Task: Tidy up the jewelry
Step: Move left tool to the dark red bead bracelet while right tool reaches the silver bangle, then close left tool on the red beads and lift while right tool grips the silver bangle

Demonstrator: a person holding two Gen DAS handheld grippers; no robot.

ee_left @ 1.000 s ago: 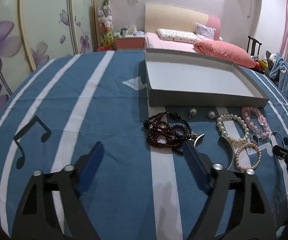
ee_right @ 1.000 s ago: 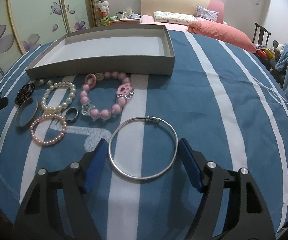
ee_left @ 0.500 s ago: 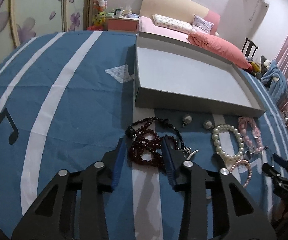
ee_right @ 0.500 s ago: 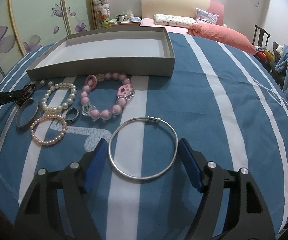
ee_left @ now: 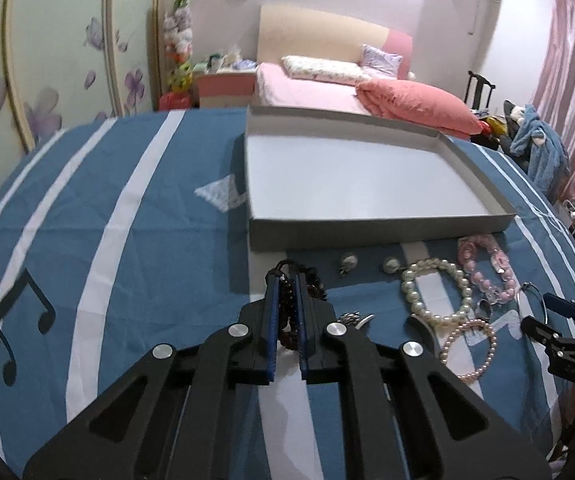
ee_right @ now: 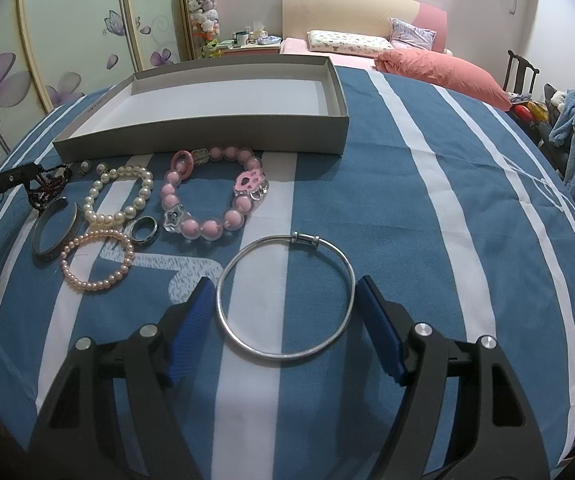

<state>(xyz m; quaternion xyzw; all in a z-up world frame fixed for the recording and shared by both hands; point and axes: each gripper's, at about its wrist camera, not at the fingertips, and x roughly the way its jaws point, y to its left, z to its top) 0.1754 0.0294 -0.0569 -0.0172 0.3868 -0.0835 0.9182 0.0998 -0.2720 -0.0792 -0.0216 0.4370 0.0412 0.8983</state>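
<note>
My left gripper (ee_left: 286,280) is shut on the dark red bead necklace (ee_left: 287,312) just in front of the empty grey tray (ee_left: 367,224); the necklace also shows in the right wrist view (ee_right: 45,190). My right gripper (ee_right: 285,300) is open, its fingers on either side of a silver bangle (ee_right: 285,296) that lies flat on the blue striped cloth. A white pearl bracelet (ee_right: 117,196), a pink pearl bracelet (ee_right: 95,260), a big pink bead bracelet (ee_right: 213,192), a dark ring (ee_right: 146,231) and a dark bangle (ee_right: 53,232) lie between the grippers.
Two pearl earrings (ee_left: 367,264) lie in front of the tray's near wall. The tray (ee_right: 207,136) sits at the far side of the table. A bed with pink pillows (ee_left: 407,104) stands behind the table.
My left gripper moved forward over the dark red necklace and closed on it. The right gripper and the silver bangle have not moved.
</note>
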